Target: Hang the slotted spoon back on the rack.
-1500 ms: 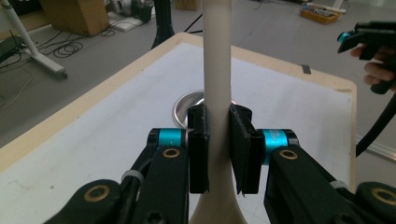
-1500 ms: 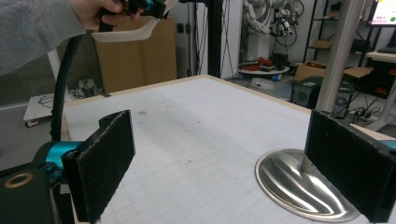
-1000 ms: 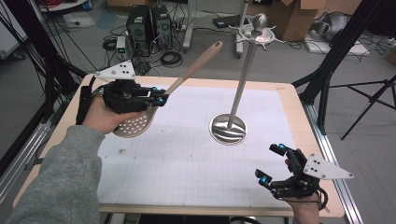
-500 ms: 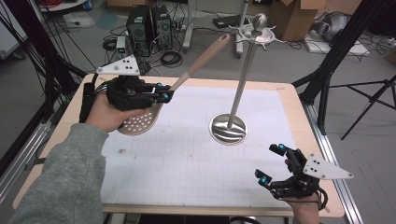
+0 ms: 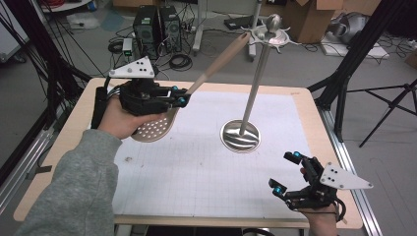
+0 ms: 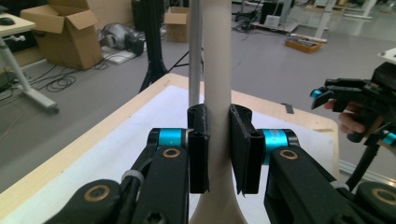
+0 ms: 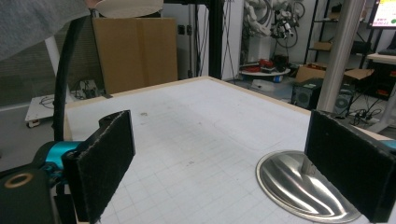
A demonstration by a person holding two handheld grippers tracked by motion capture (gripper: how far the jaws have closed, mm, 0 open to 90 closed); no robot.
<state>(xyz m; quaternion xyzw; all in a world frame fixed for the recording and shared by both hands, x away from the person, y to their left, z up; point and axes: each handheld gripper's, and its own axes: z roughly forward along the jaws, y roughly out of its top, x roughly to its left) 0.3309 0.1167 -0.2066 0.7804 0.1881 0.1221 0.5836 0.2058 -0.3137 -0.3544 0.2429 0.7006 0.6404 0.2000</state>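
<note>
While clamped in left gripper, skimmer handle slants up toward stand top; right gripper gapes empty, nearer stand base.

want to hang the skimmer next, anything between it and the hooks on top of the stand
Nothing visible. The left gripper is shut on the slotted skimmer, lifted off the mat, its wooden handle pointing toward the stand's hook ring. Only open air lies between them. The right gripper is low, near the table's front edge.
</note>
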